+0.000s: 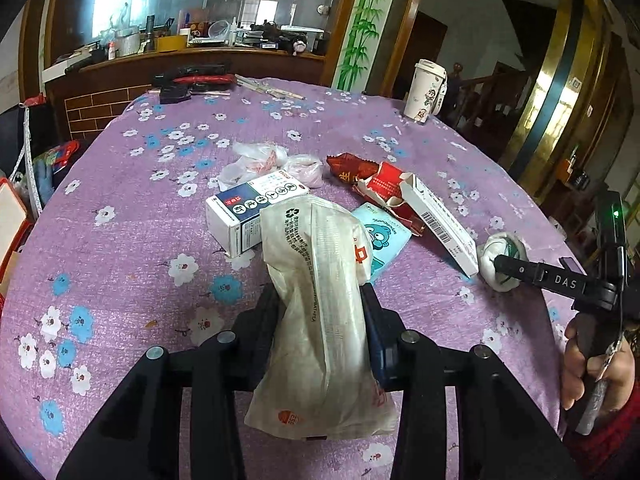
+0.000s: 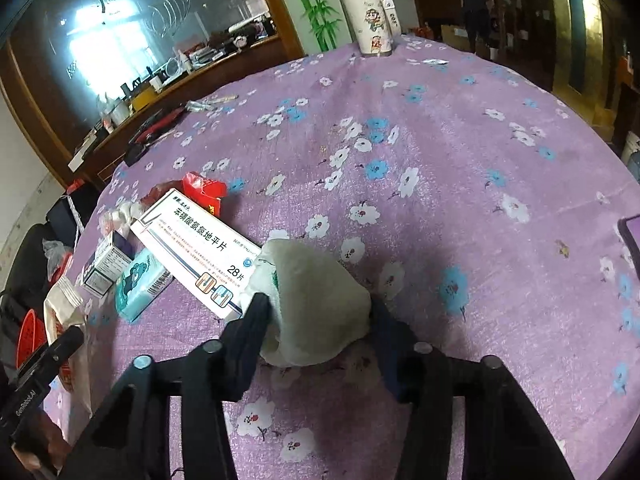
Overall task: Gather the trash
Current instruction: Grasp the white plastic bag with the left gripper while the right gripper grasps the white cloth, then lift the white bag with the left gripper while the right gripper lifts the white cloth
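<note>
My left gripper [image 1: 320, 300] is shut on a white paper bag [image 1: 320, 312] and holds it above the purple flowered tablecloth [image 1: 120, 220]. My right gripper [image 2: 316, 308] is shut on a crumpled white tissue wad [image 2: 316, 304], which also shows in the left wrist view [image 1: 500, 254]. Trash lies mid-table: a blue-and-white medicine box [image 1: 248, 208], a long white pill box [image 2: 196, 248], a teal tissue pack [image 2: 140, 284], a torn red packet [image 1: 376, 188] and crumpled clear plastic [image 1: 256, 160].
A white sticker-covered cup [image 2: 368, 16] stands at the table's far edge. Black and red tools [image 1: 192, 78] and thin sticks [image 1: 268, 90] lie at the far side. A cluttered wooden counter [image 1: 180, 52] runs behind the table. A dark phone edge [image 2: 630, 236] shows at right.
</note>
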Demonstrator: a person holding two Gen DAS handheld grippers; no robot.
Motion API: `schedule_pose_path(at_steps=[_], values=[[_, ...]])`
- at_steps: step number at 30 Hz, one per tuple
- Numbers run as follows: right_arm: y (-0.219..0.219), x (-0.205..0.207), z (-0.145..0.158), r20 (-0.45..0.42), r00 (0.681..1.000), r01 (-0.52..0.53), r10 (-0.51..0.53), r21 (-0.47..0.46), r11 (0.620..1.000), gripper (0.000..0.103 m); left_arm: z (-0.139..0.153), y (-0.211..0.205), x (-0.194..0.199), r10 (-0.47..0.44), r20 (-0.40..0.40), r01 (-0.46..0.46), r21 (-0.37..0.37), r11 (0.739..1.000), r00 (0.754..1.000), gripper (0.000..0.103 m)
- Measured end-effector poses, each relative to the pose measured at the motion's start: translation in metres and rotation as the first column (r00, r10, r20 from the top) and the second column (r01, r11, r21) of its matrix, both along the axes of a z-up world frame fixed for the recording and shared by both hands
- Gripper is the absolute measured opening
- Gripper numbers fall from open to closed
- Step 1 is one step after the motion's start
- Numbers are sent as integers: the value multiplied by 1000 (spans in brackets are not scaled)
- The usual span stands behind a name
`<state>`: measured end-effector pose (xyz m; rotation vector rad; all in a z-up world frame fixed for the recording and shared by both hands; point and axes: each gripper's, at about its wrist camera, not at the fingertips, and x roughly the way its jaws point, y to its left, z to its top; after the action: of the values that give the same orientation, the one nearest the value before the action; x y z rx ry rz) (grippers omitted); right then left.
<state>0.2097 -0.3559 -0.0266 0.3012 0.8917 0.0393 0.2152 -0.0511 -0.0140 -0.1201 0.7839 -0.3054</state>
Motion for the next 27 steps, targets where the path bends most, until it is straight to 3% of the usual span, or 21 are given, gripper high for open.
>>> schedule_pose_path(at_steps=[3, 9, 14, 18, 27], values=[[2, -10, 7, 33, 999, 11, -10, -7, 1000, 34, 2, 2, -4, 6, 16, -6, -1, 1000, 1000, 39], [24, -43, 38, 181, 983, -39, 33, 32, 999, 34, 7, 9, -19, 24, 63, -25, 18, 1000, 998, 39], [67, -57, 43, 259, 960, -131, 109, 70, 989, 34, 9, 18, -31, 55, 100, -57, 14, 998, 993, 39], [88, -57, 34, 272, 954, -159, 127, 99, 982, 34, 10, 23, -35, 73, 116, -74, 11, 997, 991, 39], [96, -56, 21, 257, 957, -157, 136, 64, 985, 34, 7, 20, -39, 88, 122, -93, 29, 995, 989, 39]])
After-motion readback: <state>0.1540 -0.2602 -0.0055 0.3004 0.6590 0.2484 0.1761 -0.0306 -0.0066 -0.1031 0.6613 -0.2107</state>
